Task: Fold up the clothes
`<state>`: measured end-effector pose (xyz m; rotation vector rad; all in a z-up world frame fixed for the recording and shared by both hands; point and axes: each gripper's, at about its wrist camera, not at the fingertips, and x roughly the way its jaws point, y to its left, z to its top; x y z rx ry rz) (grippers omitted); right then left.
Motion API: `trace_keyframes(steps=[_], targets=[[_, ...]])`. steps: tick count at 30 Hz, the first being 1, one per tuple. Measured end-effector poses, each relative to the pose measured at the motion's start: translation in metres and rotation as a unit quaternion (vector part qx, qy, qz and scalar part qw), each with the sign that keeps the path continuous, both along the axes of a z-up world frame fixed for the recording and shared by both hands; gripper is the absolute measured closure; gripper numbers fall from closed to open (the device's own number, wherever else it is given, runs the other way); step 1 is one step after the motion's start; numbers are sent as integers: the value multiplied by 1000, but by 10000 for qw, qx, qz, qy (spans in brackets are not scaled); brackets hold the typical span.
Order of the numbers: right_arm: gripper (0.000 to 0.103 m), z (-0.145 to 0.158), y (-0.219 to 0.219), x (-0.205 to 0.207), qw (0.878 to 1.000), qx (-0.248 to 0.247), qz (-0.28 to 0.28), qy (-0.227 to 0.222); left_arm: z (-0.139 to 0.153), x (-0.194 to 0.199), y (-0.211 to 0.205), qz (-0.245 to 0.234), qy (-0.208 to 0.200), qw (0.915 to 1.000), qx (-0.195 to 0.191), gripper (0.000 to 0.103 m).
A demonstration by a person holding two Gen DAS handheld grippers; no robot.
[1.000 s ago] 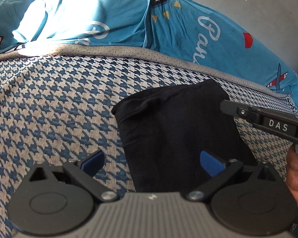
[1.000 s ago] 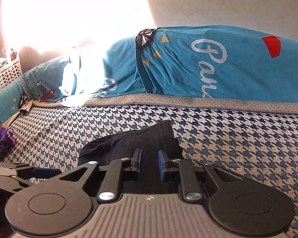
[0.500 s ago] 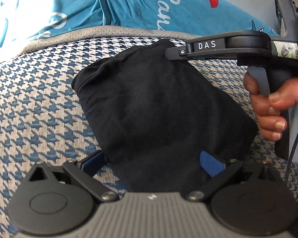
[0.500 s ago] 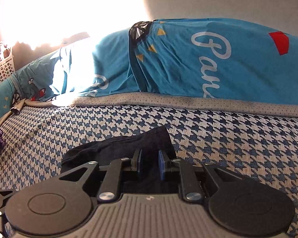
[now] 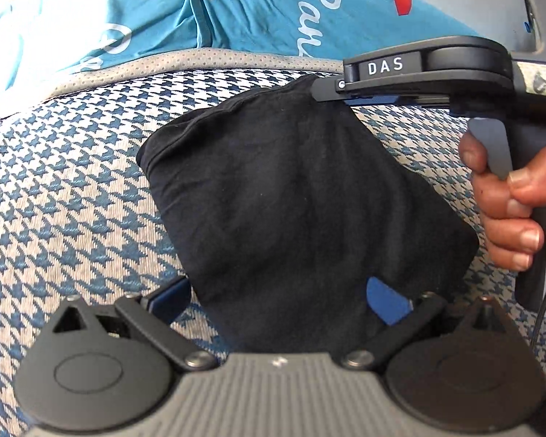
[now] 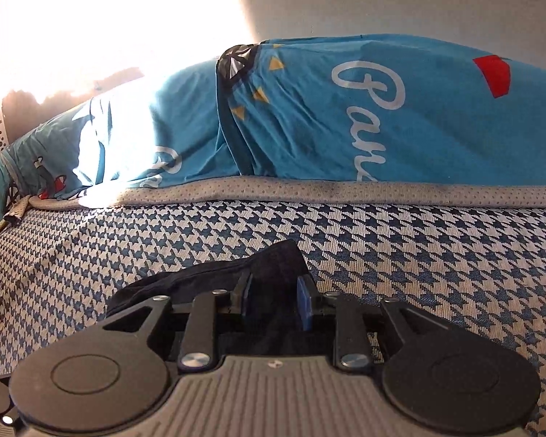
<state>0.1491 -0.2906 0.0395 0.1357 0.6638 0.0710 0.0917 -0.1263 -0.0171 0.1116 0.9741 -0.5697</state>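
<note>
garment: black cloth (image 5: 302,204), folded, flat on houndstooth bedcover (image 5: 72,196)
left gripper (image 5: 280,298): jaws wide open, straddling near edge
right gripper (image 6: 273,300): jaws parted, nothing clamped, over far corner
risk: fingers may snag the corner, fold springs open
around: teal pillow (image 6: 382,116) behind, well apart; nothing in the way

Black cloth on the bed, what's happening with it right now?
A person is folding a black garment on a houndstooth bed cover, one handheld gripper per hand. The right gripper sits at the garment's far corner, jaws parted, with cloth between them but not clamped. The left gripper is wide open, straddling the near edge, gripping nothing. The garment lies as a compact folded piece; a teal printed blanket is bunched behind it.
</note>
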Motion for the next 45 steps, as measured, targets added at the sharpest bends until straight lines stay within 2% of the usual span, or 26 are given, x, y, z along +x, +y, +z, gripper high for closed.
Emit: trace_keyframes(steps=[10,17,25,27,29,36,41,45], targets=[[67,12,3,-41,9992,149,-314,192,-1,-15,10,341,22,9992,209,0],[56,15,3,-81,9965,336,-671,373,-2,-36,25,711,69,9972,213,0],[54,16,0,-127,9911,595,-1065,530,0,-60,43,1073,82,9940,218,0],[50,15,0,-138,9900,695,-1091,562,1,-66,47,1132,64,9933,218,0],[40,13,3,-147,9896,644,-1121,626,2,-72,52,1195,56,9926,221,0],[40,6,9,-166,9886,521,-1177,780,2,-92,61,1301,43,9910,310,0],[40,3,-3,-178,9824,1092,-1276,821,2,-97,64,1272,32,9912,362,0],[39,0,-5,-186,9802,1156,-1310,928,3,-93,66,1254,-57,9909,492,0]])
